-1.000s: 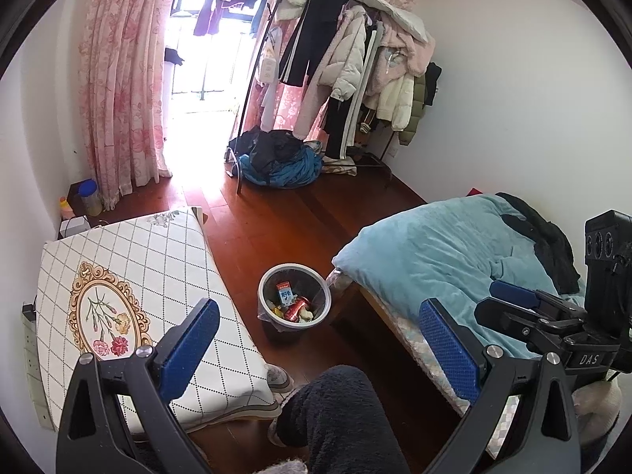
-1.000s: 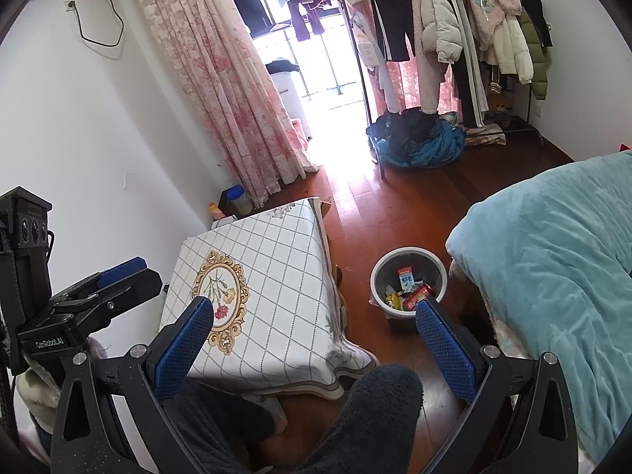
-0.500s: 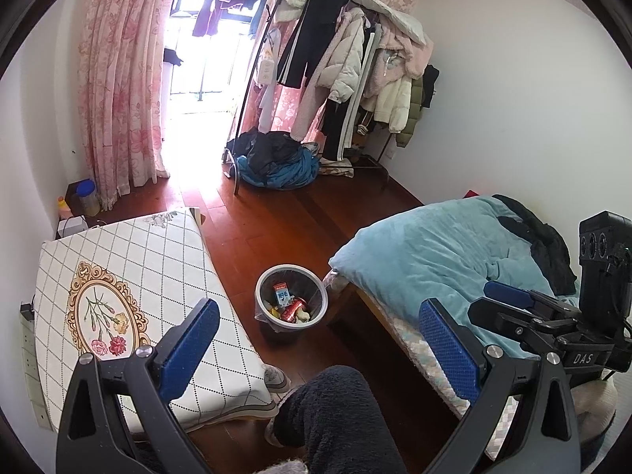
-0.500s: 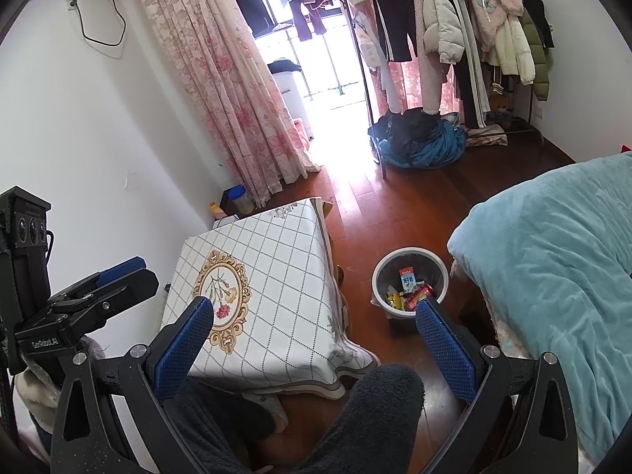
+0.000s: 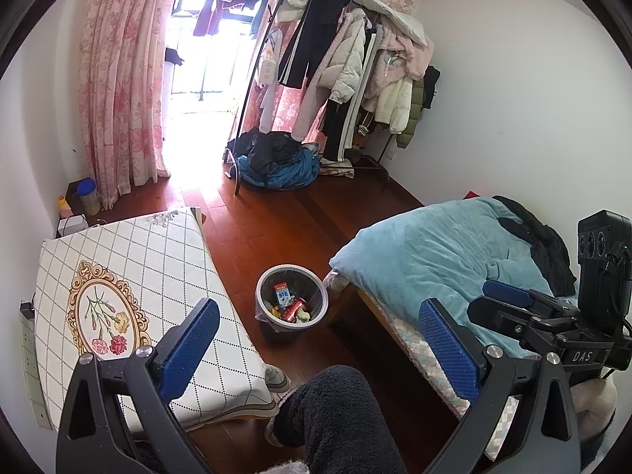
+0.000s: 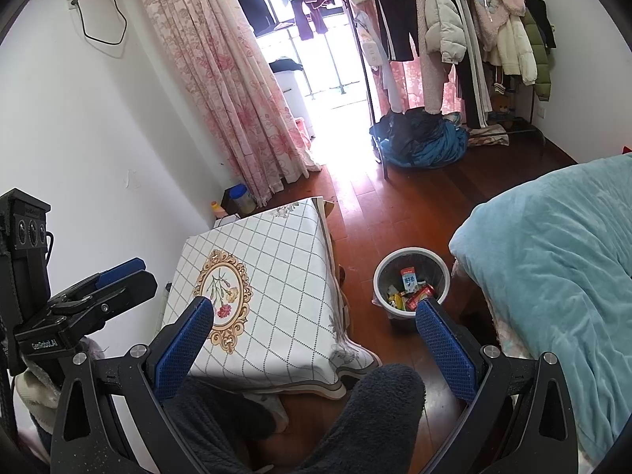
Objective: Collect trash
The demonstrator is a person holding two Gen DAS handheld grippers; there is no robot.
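Note:
A round grey bin lined with a clear bag stands on the wooden floor between the low table and the bed. Inside it lie a small milk carton, a red wrapper and other scraps. My left gripper is held high above the floor, open, with nothing between its blue pads. My right gripper is also raised and open, holding nothing. Each gripper shows at the edge of the other's view.
A low table with a white diamond-pattern cloth stands left of the bin. A bed with a teal blanket is on the right. A person's knee in dark fleece and a shoe are below. A loaded clothes rack stands at the back.
Both views have shifted only slightly; the bin sits a little lower and further left in the left wrist view. Both grippers stay open and nothing was picked up.

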